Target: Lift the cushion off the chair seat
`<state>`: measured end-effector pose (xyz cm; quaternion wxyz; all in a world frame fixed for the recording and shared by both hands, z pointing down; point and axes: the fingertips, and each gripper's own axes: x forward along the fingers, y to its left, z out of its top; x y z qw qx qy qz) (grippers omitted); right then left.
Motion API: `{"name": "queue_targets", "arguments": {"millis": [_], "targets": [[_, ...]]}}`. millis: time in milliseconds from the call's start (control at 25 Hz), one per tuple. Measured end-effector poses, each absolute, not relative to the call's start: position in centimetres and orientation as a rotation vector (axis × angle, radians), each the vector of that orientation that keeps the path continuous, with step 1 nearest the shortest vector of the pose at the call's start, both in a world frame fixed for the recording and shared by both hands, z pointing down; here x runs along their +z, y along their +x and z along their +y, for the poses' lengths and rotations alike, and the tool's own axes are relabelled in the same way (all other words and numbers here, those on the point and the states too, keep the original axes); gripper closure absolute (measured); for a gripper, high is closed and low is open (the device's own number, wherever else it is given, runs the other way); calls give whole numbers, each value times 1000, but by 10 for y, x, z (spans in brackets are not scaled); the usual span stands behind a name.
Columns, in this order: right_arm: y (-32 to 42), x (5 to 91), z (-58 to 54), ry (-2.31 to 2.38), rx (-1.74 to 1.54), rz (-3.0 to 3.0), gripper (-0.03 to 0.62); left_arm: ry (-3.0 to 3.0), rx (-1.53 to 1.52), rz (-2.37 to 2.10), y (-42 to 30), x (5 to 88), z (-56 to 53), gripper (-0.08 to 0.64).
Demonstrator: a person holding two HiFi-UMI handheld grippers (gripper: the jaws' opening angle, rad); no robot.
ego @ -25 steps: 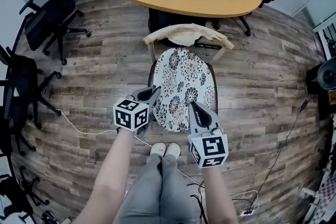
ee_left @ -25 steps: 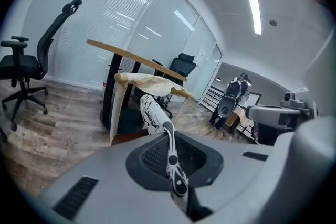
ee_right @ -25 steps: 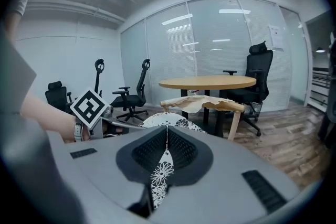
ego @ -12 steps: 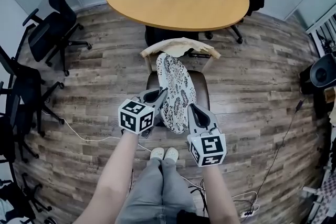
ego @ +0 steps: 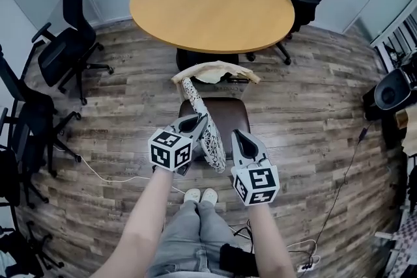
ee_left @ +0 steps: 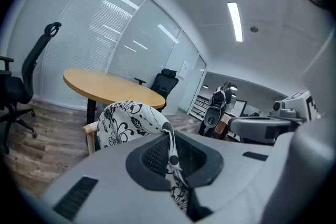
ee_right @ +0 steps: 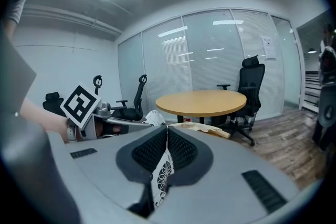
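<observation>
Two grippers, one floral cushion (ego: 212,146)
We pinch it mid-frame above the chair seat (ego: 229,115), left gripper (ego: 198,120) and right gripper (ego: 236,135) both clamped on its edge

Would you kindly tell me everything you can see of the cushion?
The cushion is a thin, flat, rounded pad of white fabric printed with black flowers. It stands tilted on edge above the brown seat, with its far end by the wooden chair back; whether it touches the chair back I cannot tell. The left gripper and right gripper are each shut on its near edge, with the fabric pinched between their jaws.
</observation>
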<state>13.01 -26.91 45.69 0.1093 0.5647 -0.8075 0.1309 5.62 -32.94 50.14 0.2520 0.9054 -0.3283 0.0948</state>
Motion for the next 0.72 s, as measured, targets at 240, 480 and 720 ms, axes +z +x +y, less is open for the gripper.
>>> {"name": "queue_targets", "arguments": {"millis": [240,480,720], "targets": [[129,432,-265,1672,417,-2409,565,2460,220,-964,50,471,-322,548],[130,399,-267,1705,370,-2440,565,2451,120,-1017,50,432,-316,548],[137,371,-264,1787,338,-2434,565,2536,58,-1010,60,389,-309,548]]}}
